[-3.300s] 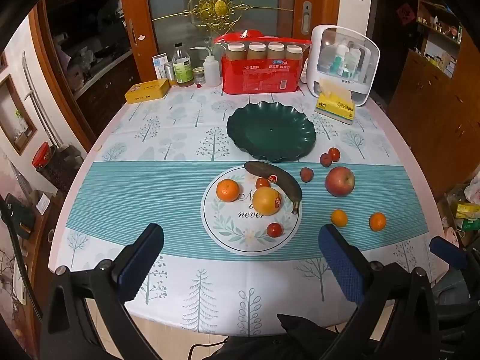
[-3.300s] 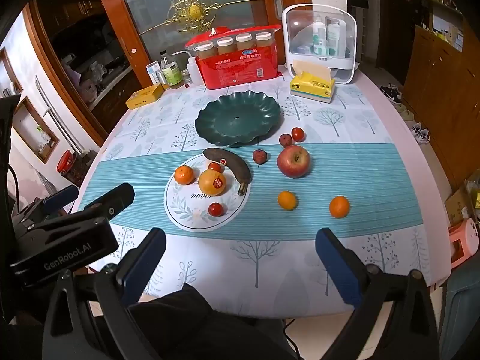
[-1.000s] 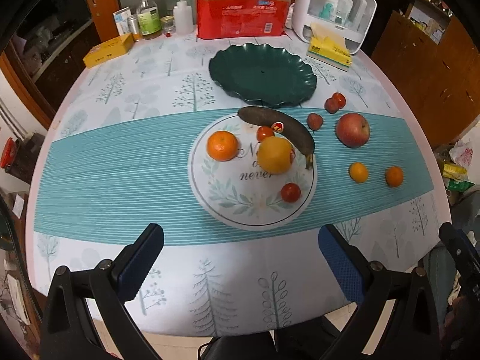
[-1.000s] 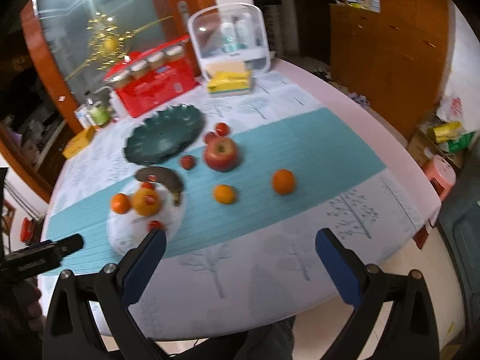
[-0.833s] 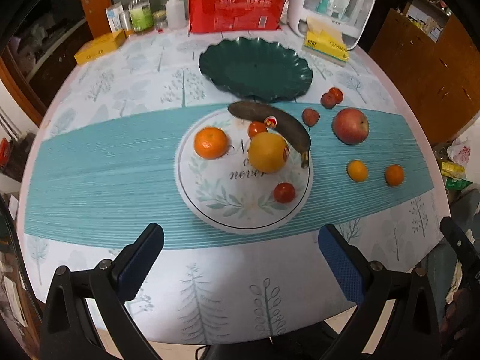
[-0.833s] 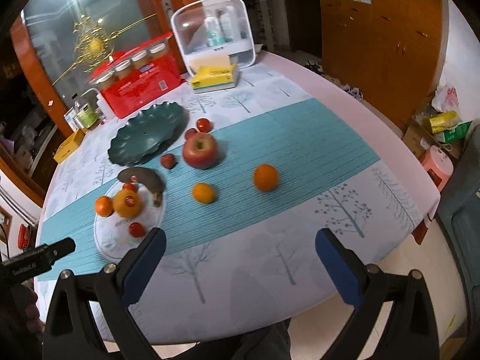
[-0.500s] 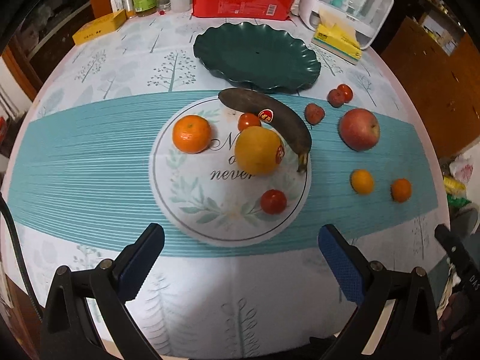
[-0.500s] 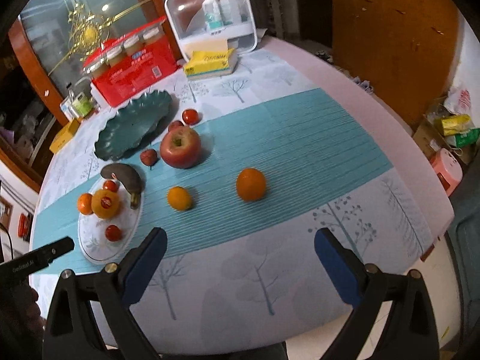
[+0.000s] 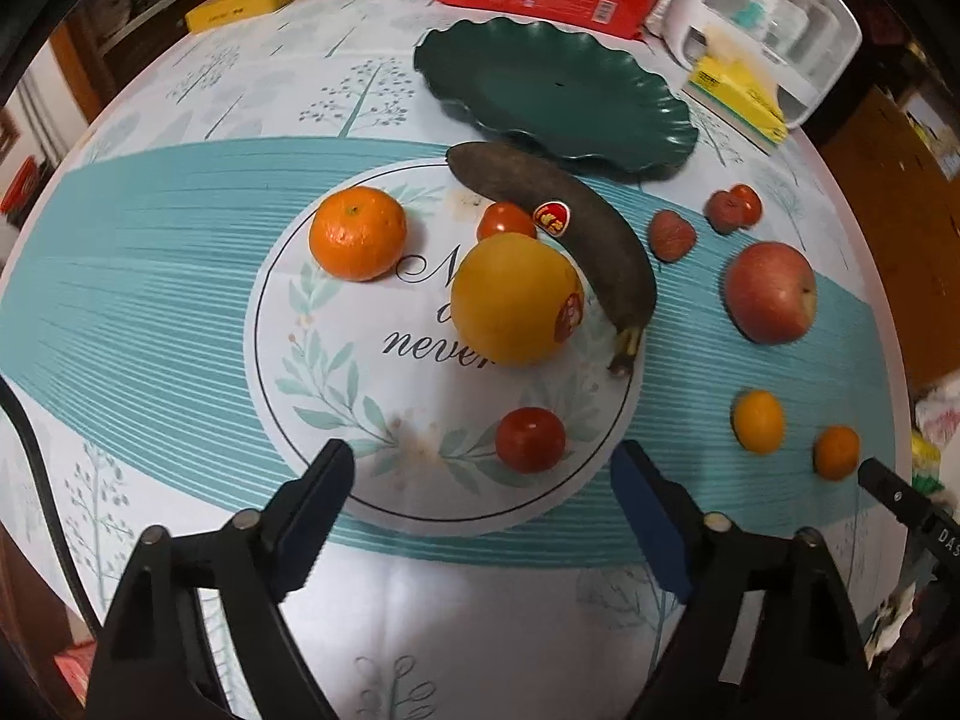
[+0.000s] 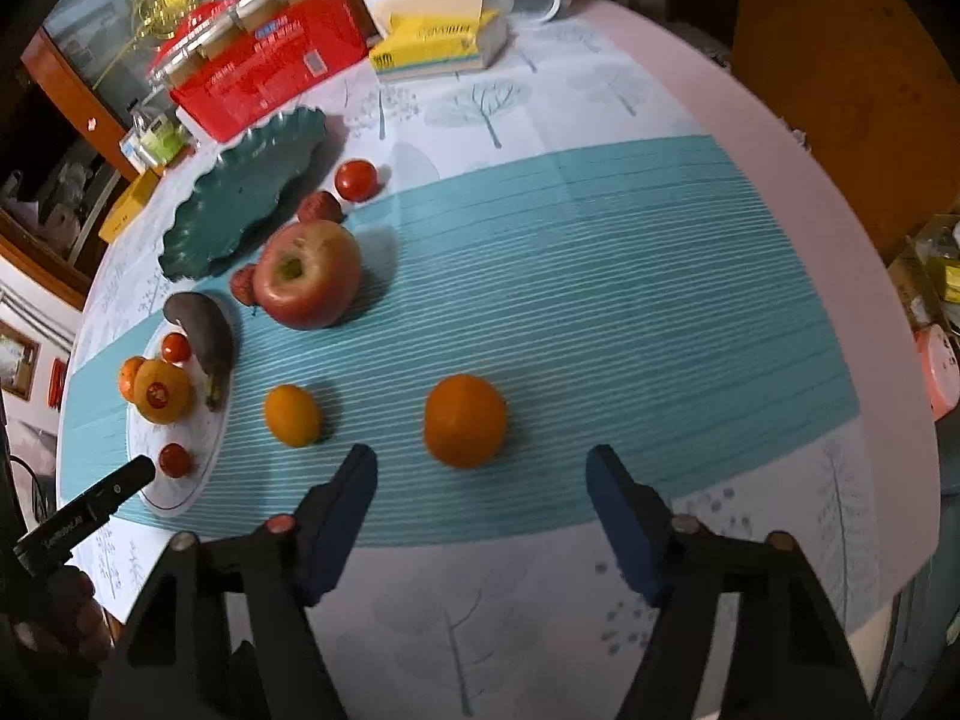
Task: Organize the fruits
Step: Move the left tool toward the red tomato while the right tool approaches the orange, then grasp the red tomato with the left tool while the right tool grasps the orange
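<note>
Dark banana (image 9: 576, 234) diagonal across round plate (image 9: 312, 372); stem toward camera

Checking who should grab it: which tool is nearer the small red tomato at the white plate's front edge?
Left. The left tool is right in front of the small red tomato, jaws closing, nothing between them. The right tool is off beside the round white floral plate, facing a round orange mandarin.

On the round white plate with a leaf wreath (image 9: 336, 372) I read "never" in black script, beneath a partly covered flourish beginning "N". The black device body at the left edge of the right wrist view (image 10: 78, 519) carries white lettering I cannot resolve. Fruit stickers and red carton print are illegible.
</note>
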`<state>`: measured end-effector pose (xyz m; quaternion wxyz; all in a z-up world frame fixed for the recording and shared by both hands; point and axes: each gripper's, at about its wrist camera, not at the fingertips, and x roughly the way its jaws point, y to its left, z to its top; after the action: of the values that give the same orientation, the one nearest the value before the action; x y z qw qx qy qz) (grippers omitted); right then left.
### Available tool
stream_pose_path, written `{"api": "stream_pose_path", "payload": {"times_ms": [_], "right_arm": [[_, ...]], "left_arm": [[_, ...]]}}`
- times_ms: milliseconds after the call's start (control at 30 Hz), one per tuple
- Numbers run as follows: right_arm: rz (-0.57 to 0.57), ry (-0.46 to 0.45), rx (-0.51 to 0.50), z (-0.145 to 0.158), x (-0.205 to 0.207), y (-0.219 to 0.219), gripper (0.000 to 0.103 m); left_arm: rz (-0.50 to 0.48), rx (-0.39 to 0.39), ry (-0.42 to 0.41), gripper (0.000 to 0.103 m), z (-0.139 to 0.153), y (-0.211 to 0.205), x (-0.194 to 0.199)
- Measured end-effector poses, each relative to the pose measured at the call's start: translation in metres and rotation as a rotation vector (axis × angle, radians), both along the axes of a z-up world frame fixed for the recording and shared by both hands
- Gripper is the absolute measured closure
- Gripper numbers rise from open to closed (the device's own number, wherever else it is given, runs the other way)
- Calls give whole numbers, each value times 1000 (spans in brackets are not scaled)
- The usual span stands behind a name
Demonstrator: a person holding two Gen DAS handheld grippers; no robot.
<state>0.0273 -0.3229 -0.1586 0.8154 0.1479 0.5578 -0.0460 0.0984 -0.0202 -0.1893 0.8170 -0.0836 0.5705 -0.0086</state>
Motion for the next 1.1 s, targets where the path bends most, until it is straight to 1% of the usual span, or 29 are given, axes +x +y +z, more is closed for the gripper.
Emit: {"api": "stream_pose_path", "payload": {"times_ms": [100, 200, 333, 467, 533, 633, 767, 867, 1100], "right_arm": [[26, 24, 23, -7, 11, -4, 41], [53, 43, 40, -12, 21, -7, 42], [86, 76, 68, -19, 32, -11, 43], [112, 109, 85, -27, 40, -12, 50], [130, 114, 99, -29, 42, -11, 51], [165, 114, 98, -28, 44, -7, 56], [195, 121, 110, -30, 45, -3, 65], [194, 121, 116, -31, 44, -3, 66], [176, 118, 118, -30, 40, -5, 68]], "left_arm": [[25, -21, 3, 29, -5, -1, 2], [45, -9, 5, 31, -8, -5, 6], [64, -15, 18, 43, -11, -9, 11], [72, -28, 26, 51, -13, -11, 15], [76, -37, 34, 59, -15, -12, 16], [79, -43, 44, 66, -18, -14, 16], [86, -50, 57, 70, -22, -14, 16], [89, -72, 47, 76, -22, -13, 15], [88, -83, 28, 77, -22, -10, 15]]}}
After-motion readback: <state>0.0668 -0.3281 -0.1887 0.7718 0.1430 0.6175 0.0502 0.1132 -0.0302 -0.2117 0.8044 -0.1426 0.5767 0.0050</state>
